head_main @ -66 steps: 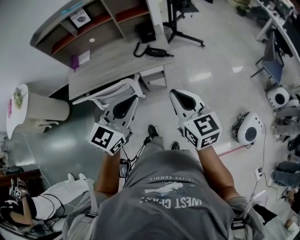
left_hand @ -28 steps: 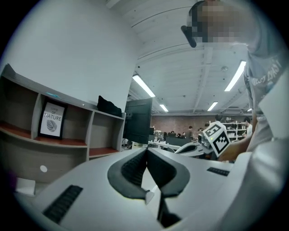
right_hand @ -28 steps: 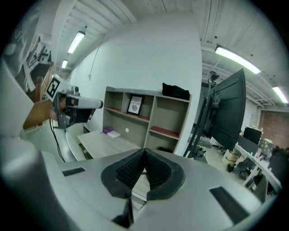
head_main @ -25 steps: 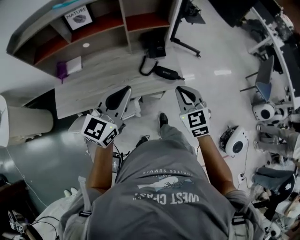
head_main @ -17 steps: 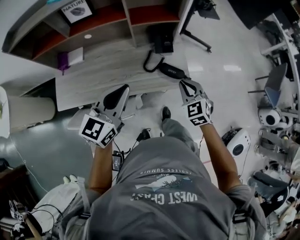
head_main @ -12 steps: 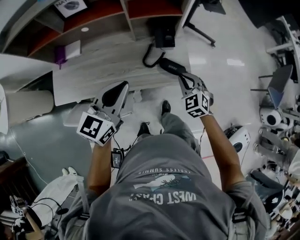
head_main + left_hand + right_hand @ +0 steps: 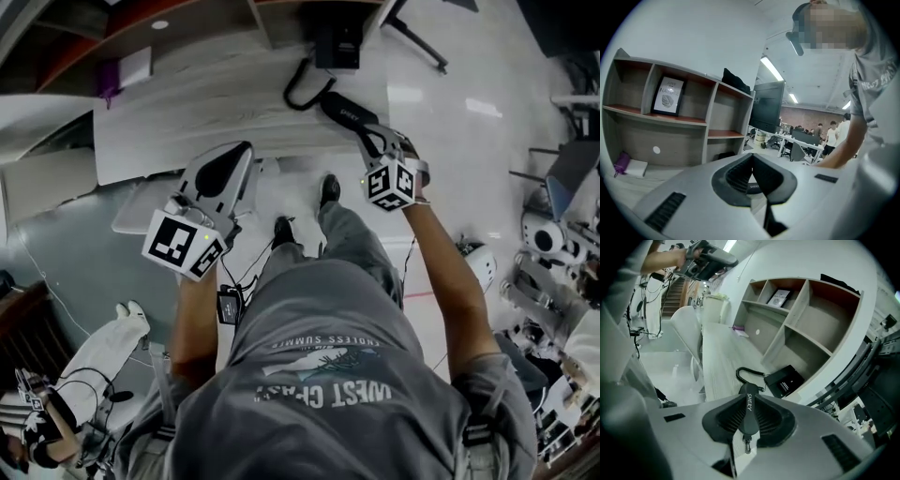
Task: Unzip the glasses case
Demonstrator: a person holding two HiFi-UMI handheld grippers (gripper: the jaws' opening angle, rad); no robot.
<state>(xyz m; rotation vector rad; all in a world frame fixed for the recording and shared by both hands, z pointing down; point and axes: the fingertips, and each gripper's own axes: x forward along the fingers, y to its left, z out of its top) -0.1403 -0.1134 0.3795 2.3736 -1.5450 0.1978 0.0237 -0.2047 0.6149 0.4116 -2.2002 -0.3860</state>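
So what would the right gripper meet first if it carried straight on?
The black glasses case on the desk: it lies between the jaws of the right gripper, which have just been opening; contact is unclear.

"SHERY" runs in pale letters along the black glasses case (image 7: 749, 413), at six o'clock in my right gripper view. My grey T-shirt (image 7: 328, 375), at six o'clock in the head view, reads upside down: "WEST", with "SUMMER" above. The lettering on the framed print (image 7: 668, 96), at nine o'clock in my left gripper view, is too small to read.

Head view: overhead, steeply down. Gripper views: low, near desk (image 7: 206, 112), facing shelves (image 7: 661, 117); all share desk.
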